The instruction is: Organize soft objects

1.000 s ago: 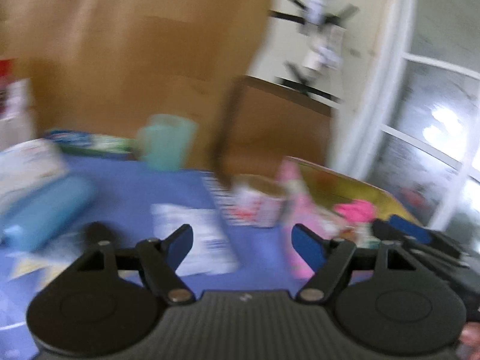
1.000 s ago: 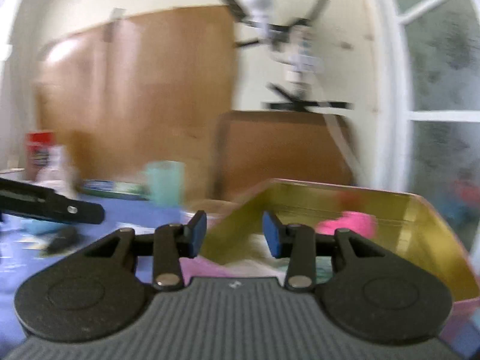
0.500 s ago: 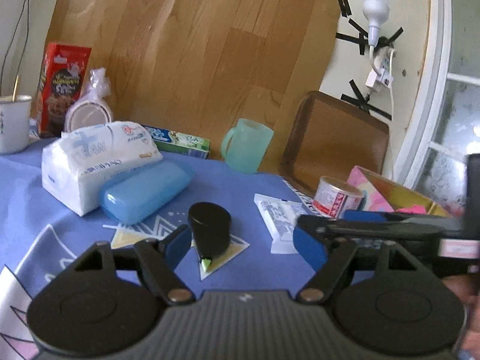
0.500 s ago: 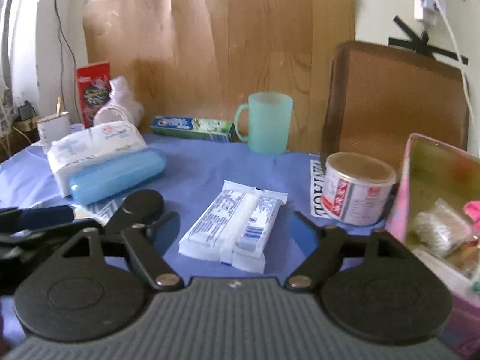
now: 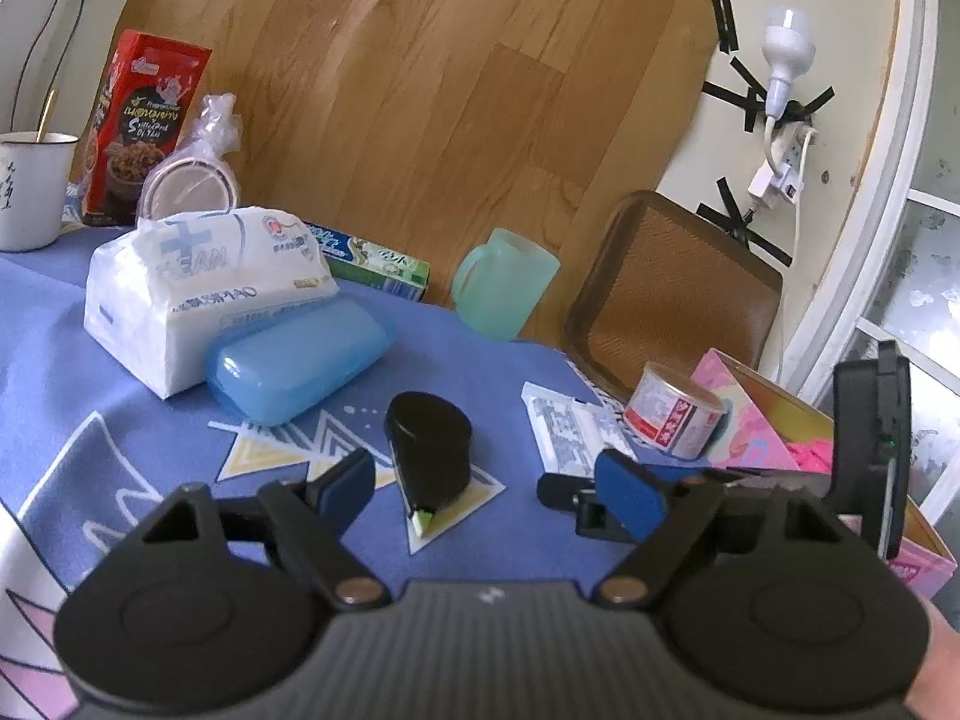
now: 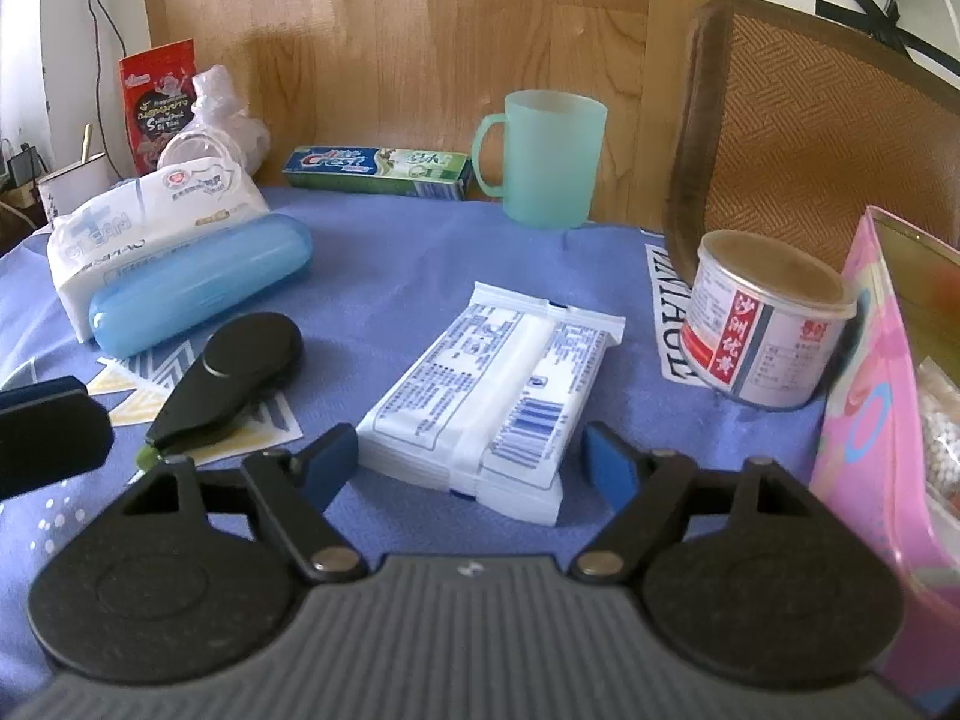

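left gripper [image 5: 489, 483] | right gripper [image 6: 471, 468] | black linkage arms, blue pads, silver pivot screws, ribbed grey body

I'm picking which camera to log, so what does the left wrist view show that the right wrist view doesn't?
Only the left wrist view shows the white light bulb taped to the wall and the whole white enamel mug. Only the right wrist view shows the small white tissue packet unobstructed between the open right gripper. Both show the blue plastic case, the green plastic cup and the red-and-white tin.
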{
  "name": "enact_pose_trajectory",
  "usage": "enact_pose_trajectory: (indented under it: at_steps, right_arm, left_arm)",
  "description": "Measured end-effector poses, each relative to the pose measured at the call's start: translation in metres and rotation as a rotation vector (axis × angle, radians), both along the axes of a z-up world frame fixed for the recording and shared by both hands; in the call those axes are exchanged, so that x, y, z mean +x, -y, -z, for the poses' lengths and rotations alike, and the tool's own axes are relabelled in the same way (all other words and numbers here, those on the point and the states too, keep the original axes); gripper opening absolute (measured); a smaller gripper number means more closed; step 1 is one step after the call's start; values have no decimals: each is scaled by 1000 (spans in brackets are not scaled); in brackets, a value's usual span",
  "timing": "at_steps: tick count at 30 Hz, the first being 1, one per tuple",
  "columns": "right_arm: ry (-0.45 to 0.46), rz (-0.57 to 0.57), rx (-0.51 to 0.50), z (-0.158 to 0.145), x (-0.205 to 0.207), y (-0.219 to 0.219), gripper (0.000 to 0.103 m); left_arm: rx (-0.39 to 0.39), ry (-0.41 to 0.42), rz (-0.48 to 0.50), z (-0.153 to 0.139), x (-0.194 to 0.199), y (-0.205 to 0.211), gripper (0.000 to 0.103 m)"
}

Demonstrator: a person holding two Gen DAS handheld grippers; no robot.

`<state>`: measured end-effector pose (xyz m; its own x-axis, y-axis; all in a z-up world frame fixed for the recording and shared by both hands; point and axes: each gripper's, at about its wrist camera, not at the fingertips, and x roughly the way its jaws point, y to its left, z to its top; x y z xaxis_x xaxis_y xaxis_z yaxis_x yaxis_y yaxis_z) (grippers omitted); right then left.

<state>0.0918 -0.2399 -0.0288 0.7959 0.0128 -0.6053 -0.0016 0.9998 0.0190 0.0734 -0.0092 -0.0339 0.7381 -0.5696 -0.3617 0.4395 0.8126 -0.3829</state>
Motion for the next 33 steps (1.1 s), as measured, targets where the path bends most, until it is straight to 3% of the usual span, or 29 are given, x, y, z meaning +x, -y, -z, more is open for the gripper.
enact_pose_trajectory:
  at_steps: [4,12,24,30,33]
  right_arm:
    - [5,-7,-12,0,0,-2,77]
    - [24,-39,-34,0,-2,-8,57]
    - [30,-34,7,0,-4,-3,55]
    - [44,-41,-13,0,-6,-7,29]
    - [48,-46,-24,0,-6,-8,23]
  left_arm:
    - [-9,-16,-3,1,2,-2,83]
    - [-10,-22,-8,1,3,-2,88]
    - [-17,-35,-13,1,4,-4,91]
    - [-17,-39,-12,2,5,-3,91]
    - [-17,-41,-12,2,5,-3,91]
